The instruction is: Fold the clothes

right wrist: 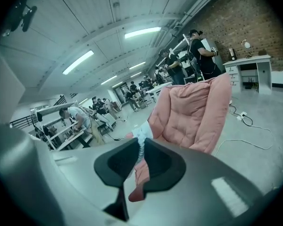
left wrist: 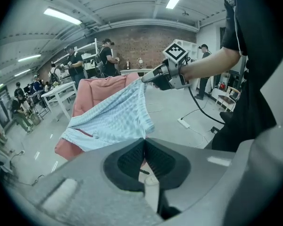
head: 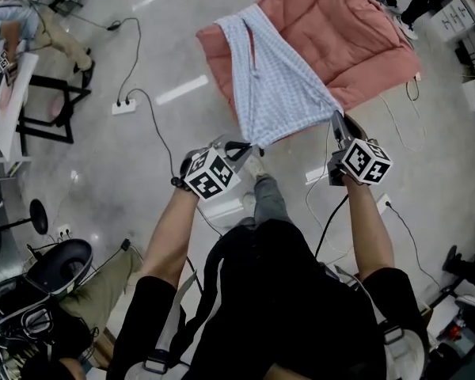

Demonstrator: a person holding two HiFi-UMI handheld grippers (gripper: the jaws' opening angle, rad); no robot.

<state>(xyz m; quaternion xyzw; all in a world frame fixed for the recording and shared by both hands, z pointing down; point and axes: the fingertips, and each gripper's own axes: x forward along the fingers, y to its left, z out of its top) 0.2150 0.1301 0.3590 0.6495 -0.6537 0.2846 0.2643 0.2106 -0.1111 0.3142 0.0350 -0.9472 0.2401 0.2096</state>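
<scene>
A light blue checked garment (head: 273,77) hangs stretched between my two grippers, its far part draped over a pink quilted blanket (head: 356,30). My left gripper (head: 244,149) is shut on the garment's near left corner. My right gripper (head: 336,122) is shut on its near right corner. In the left gripper view the garment (left wrist: 111,119) runs from my left gripper (left wrist: 144,142) across to the right gripper (left wrist: 148,77), with the pink blanket (left wrist: 92,86) behind it. In the right gripper view a bunched strip of the garment (right wrist: 142,138) is pinched in the right gripper (right wrist: 141,149), in front of the blanket (right wrist: 193,117).
On the grey floor lie a white power strip (head: 123,106) and trailing cables. A black stool (head: 59,264) stands at the lower left, a table (head: 8,101) at the left edge. People work at benches in the background. A white desk (right wrist: 247,65) stands by the brick wall.
</scene>
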